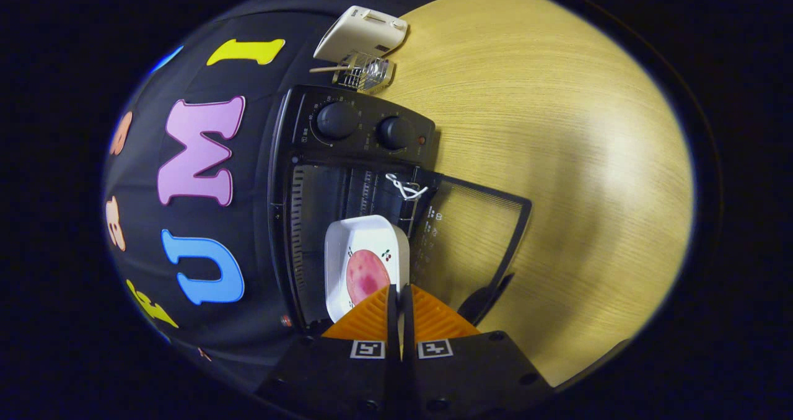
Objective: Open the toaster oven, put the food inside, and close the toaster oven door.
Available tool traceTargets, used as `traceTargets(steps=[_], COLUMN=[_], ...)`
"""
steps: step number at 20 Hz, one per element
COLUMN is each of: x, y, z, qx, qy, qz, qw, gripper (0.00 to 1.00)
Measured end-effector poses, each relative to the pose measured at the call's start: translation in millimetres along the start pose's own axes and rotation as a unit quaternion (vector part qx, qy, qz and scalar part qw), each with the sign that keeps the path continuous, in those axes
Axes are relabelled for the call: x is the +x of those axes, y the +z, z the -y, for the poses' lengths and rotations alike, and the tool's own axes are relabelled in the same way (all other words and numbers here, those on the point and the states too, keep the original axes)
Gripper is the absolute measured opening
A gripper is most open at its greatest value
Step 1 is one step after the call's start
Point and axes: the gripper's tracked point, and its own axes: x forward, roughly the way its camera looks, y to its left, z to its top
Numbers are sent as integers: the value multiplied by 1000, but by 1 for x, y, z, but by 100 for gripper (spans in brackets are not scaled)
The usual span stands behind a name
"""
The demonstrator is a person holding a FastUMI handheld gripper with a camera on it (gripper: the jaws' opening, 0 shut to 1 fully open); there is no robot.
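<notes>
The black toaster oven [365, 129] stands on the wooden table [557, 129], seen turned sideways. Its glass door [477, 234] is swung fully open over the tabletop. A white square dish [359, 237] with a small cherry print carries a round pink slice of food [367, 276]. The dish sits in the mouth of the oven's dark cavity [334, 191], just ahead of my fingers. My gripper [399, 291] is shut on the dish's near rim, with both fingers pressed together on its edge.
Two round knobs [336, 120] sit on the oven's control panel. A white wire piece [406, 188] hangs at the cavity's edge by the door hinge. Beyond the oven stand a white appliance [362, 33] and a small wire basket [367, 73].
</notes>
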Motion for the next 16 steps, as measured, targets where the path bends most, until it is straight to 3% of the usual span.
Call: traceTargets(steps=[7,16], x=[44,82], y=[7,-3], z=[-22,-36], qx=[33,70], qy=[0,-29], qz=[64,106], qw=[997,991], gripper=[5,5])
